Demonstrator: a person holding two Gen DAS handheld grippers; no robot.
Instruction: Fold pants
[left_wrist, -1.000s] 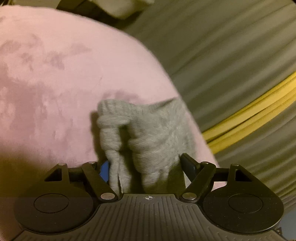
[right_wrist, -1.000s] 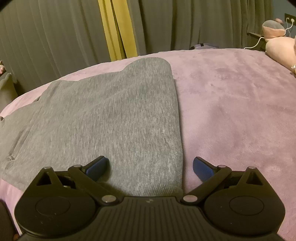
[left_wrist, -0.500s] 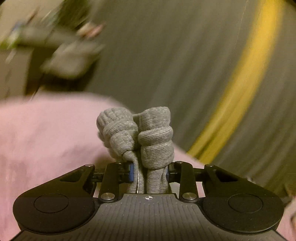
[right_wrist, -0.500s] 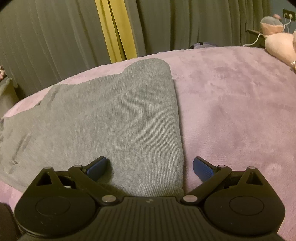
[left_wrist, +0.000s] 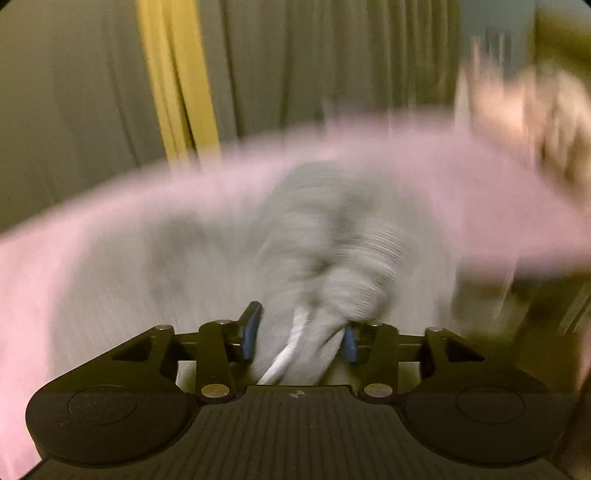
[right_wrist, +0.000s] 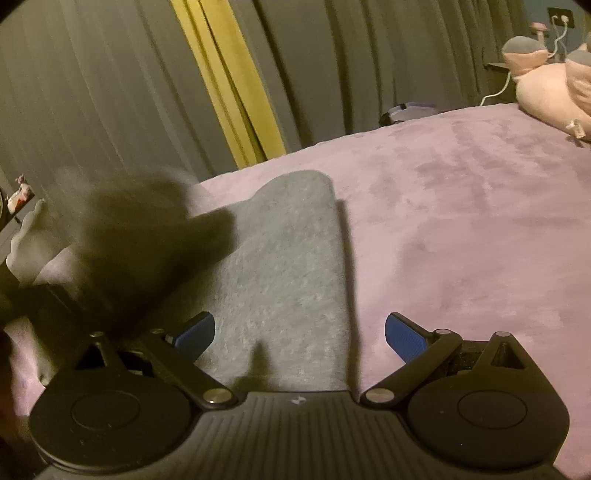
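Softly ribbed grey pants (right_wrist: 288, 280), rounded fold, on plush pink blanket (right_wrist: 461, 229).

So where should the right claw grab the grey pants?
The near end of the pants, at their straight right edge, approached low from the near side: they lie flat on the bed cover, and that edge runs between the open fingers of the right gripper.

Ribbed grey knit pants (right_wrist: 291, 280) lie on matt plush blanket (right_wrist: 461, 221).
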